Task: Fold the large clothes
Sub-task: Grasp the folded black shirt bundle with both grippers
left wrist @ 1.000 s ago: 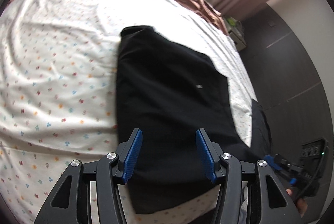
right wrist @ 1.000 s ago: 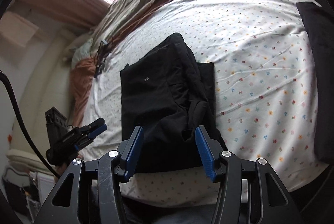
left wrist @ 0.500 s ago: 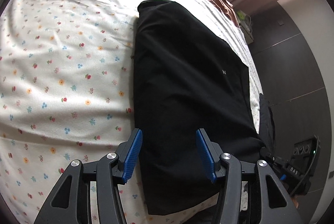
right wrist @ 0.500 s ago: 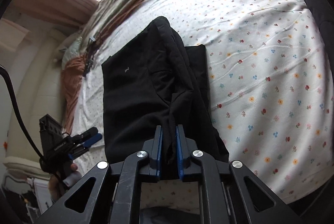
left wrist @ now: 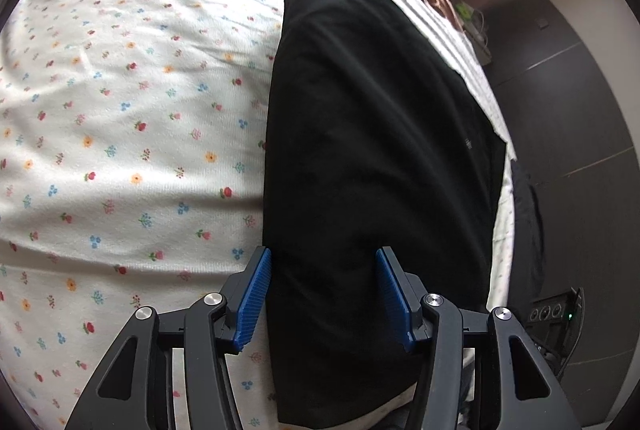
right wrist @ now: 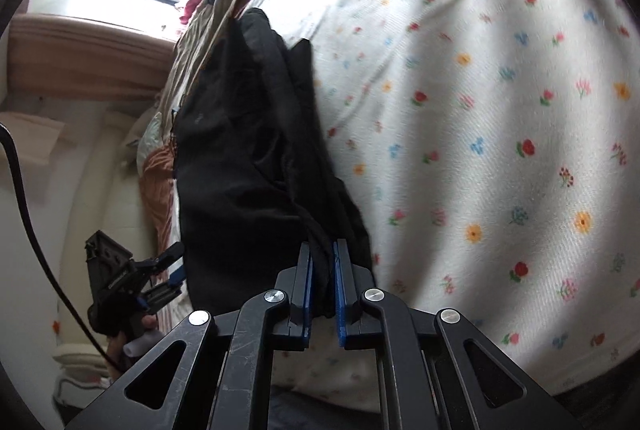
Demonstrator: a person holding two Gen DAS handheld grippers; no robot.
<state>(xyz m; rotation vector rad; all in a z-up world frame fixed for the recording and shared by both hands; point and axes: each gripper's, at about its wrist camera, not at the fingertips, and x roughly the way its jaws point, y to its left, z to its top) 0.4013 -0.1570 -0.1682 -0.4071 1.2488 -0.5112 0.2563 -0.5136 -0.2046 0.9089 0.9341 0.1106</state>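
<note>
Black garment (left wrist: 376, 157) lying flat on the flowered sheet (left wrist: 120, 117), near the bed's edge. Since a second ago, pinched at its bunched near corner by the right gripper (right wrist: 323, 282), then spread and now pressed together on cloth: likely the start of a fold. Left gripper (left wrist: 323, 294) spread wide, closer over the near hem. Bunched layers visible only from the right; smooth face only from the left.

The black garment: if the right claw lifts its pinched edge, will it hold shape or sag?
The black garment is probably floppy: it bunches in folds at the shut right claw. Likely light, draping flat over the floral sheet.
</note>
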